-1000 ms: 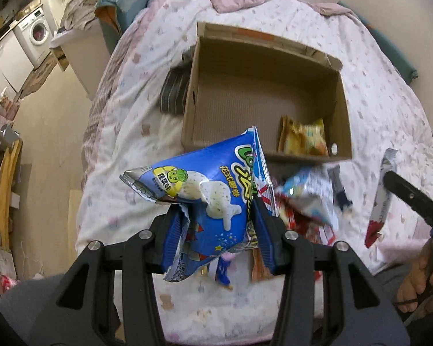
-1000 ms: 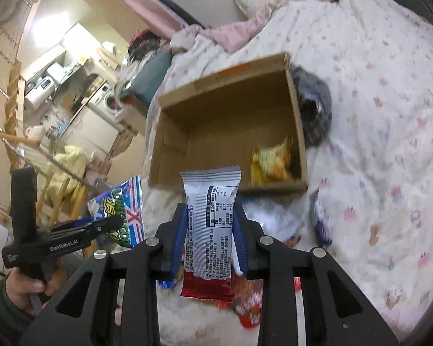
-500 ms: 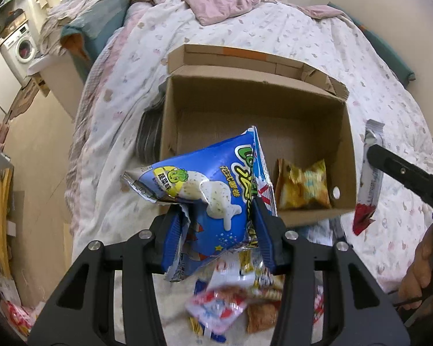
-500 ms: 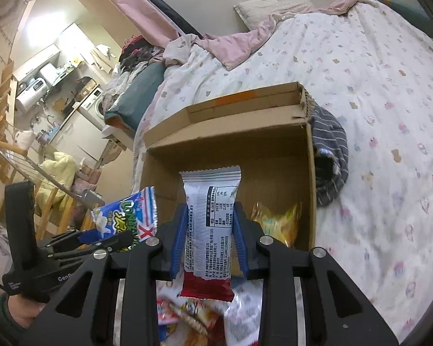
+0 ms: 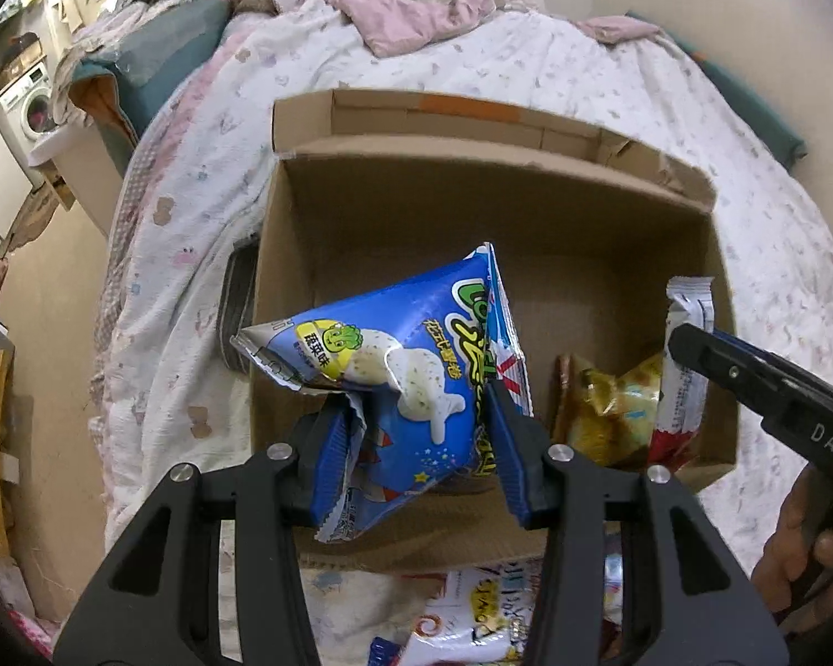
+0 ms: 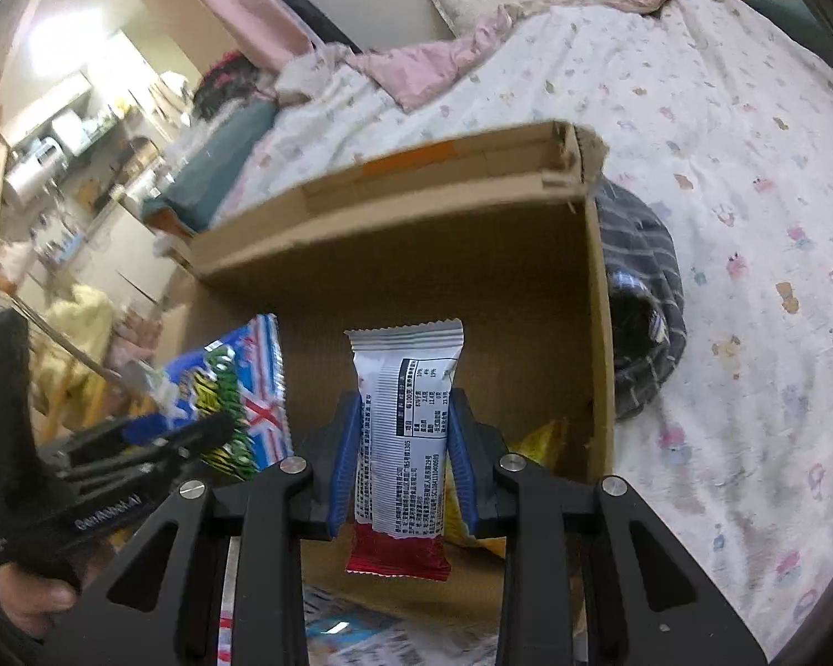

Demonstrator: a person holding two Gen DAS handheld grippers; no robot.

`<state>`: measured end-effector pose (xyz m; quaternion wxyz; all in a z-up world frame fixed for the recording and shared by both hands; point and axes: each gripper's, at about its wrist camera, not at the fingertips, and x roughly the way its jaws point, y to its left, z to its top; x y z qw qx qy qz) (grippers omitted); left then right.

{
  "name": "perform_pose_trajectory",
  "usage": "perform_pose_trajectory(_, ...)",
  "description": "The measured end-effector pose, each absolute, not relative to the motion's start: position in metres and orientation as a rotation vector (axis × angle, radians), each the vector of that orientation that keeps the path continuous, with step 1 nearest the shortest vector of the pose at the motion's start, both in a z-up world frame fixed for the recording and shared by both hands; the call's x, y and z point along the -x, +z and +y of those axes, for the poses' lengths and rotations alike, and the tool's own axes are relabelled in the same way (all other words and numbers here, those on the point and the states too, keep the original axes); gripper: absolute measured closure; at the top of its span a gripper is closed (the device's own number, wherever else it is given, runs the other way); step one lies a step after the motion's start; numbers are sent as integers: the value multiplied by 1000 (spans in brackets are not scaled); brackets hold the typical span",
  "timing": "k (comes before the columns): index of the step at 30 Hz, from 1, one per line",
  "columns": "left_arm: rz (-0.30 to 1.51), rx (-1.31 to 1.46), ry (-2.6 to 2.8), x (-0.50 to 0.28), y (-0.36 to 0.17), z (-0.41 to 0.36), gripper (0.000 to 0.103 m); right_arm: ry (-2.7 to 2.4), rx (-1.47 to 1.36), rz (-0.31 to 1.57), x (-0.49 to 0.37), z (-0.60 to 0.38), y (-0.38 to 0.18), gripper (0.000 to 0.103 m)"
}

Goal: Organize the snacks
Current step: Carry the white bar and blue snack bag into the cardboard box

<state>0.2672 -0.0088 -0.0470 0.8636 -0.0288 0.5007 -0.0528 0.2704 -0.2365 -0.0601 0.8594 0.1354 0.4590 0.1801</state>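
Over the open brown cardboard box on the bed's white patterned quilt, my left hand-held gripper pinches a blue crinkled snack bag with a green cartoon figure, held above the box's left half. My right hand-held gripper pinches a white-and-red wrapped snack bar, upright, above the box's right side. A yellow foil snack packet lies on the box floor at the near right corner. More loose snack packets lie on the quilt just in front of the box. A dark striped garment sits beside the box.
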Motion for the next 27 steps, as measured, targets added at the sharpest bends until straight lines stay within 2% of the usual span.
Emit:
perform_pose_trajectory(7, 1067, 120, -119, -273, -52, -1, 60, 359, -232, 1014, -274, -232, -72, 71)
perform_pose_trajectory(27, 1041, 33, -134, -267, -51, -13, 58, 372, -210, 1048, -270, -224, -75, 71)
